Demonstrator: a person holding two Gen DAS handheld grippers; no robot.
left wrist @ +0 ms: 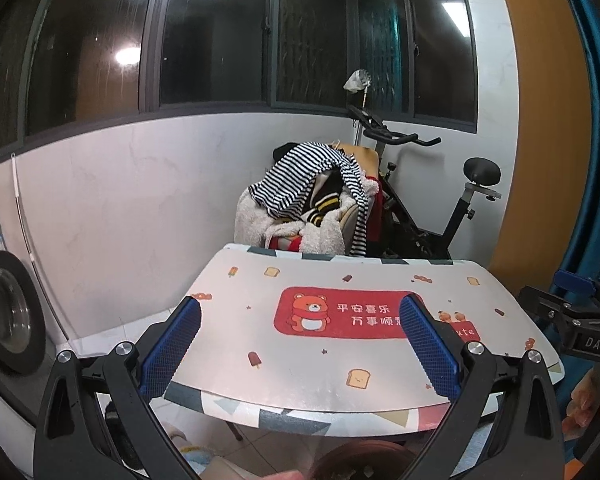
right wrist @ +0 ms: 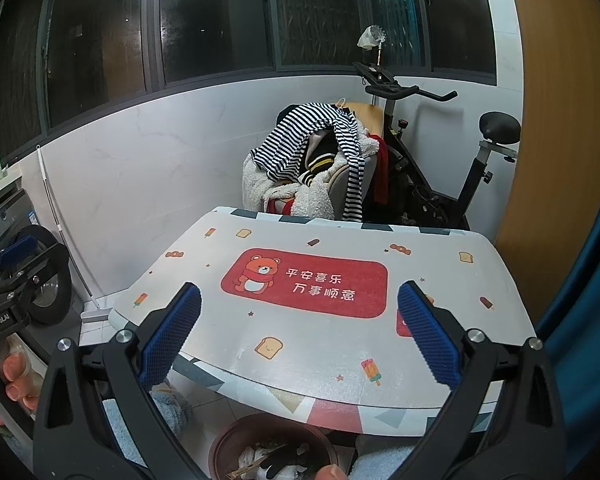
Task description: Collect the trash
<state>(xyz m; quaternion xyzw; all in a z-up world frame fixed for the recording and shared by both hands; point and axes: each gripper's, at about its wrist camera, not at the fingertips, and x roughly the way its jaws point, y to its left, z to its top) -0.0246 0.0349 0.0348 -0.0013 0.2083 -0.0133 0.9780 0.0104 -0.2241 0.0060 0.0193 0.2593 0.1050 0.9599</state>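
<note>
A brown round bin (right wrist: pixel 224 444) stands on the floor below the table's near edge, holding crumpled white paper and dark scraps (right wrist: pixel 276 464). In the left wrist view only its rim (left wrist: pixel 364 454) shows. My right gripper (right wrist: pixel 300 289) is open above the near part of the table (right wrist: pixel 320 360), nothing between its blue pads (right wrist: pixel 172 336). My left gripper (left wrist: pixel 300 304) is also open and empty over the same table (left wrist: pixel 300 380). I see no loose trash on the tabletop.
The table carries a printed mat with a red bear panel (right wrist: pixel 304 282). Behind it stand a chair piled with clothes (right wrist: pixel 312 160) and an exercise bike (right wrist: pixel 440 168). A washing machine (left wrist: pixel 8 312) and a leaning mop (right wrist: pixel 60 236) are left. A blue curtain (left wrist: pixel 596 160) hangs right.
</note>
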